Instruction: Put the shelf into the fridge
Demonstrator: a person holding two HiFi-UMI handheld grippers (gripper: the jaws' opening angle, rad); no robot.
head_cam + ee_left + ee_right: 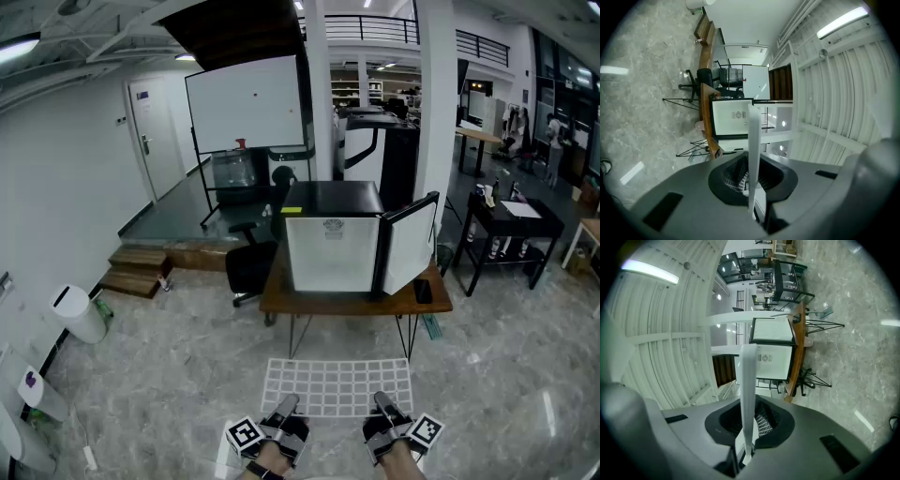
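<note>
And here's the picture: the fridge sits on the wooden bench, and the shelf is carried flat, well short of that fridge, out over the open floor. The left claw is clamped on the edge of the white wire grid farthest from the fridge, and the right claw is just beside it on the same edge. Each gripper view shows the shelf edge-on, a thin white blade pinched between closed jaws.

The fridge door stands swung out to the fridge's right, so the pale interior faces us and the mouth looks free.

The job now is the approach. Come in square to the fridge opening with both claws at one height, because a twist here would likely jam a corner. With only that one edge gripped, the edge nearest the fridge may droop, so carry it a touch nose-up. Mind the door edge on the fridge's right. The support ledges inside can't be made out from this far back, so pick the level once closer. Lead the free edge onto them and slide straight in.
</note>
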